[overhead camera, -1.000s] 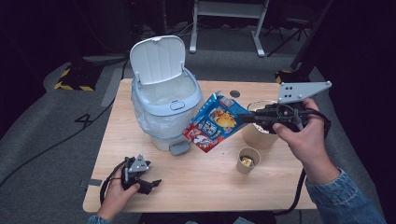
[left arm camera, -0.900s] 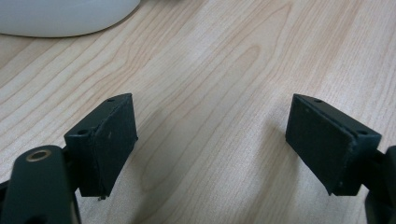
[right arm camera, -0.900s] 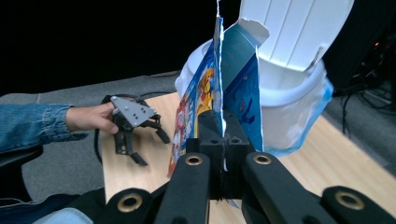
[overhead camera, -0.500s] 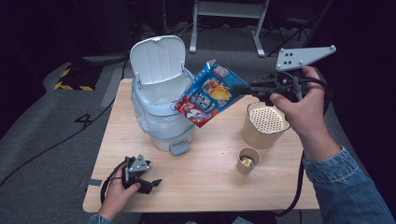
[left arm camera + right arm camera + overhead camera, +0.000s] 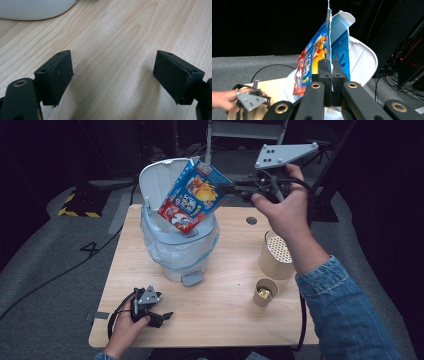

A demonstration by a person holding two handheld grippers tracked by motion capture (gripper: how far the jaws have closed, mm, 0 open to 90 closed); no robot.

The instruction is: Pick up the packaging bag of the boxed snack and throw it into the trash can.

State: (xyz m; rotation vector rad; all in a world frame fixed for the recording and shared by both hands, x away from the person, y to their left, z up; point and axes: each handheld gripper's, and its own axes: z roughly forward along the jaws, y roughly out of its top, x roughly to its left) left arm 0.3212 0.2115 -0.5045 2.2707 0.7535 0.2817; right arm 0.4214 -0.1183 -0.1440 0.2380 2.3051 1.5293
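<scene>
Holding the flattened snack box point(image 5: 192, 197) by its upper edge lets it hang slantwise over the mouth of the white bin point(image 5: 177, 247), whose lid point(image 5: 152, 180) stands tipped back and whose plastic liner point(image 5: 150, 237) folds over the rim, so you look ready to drop the box straight in. Your right gripper point(image 5: 227, 187) is clamped tight on the box: in the right gripper view the two pads meet on the torn cardboard edge point(image 5: 329, 30), with the printed face to one side and the pale inside to the other. The lower corner of the box sits just above the bin opening; whether it touches the liner I cannot tell. Your left gripper point(image 5: 162, 316) rests on the wooden table point(image 5: 225, 320) near the front edge, well away from the bin, its jaws spread wide with only bare wood between them. To your right, a tall perforated holder point(image 5: 276, 255) and a small paper cup point(image 5: 265, 291) stand clear of the drop
</scene>
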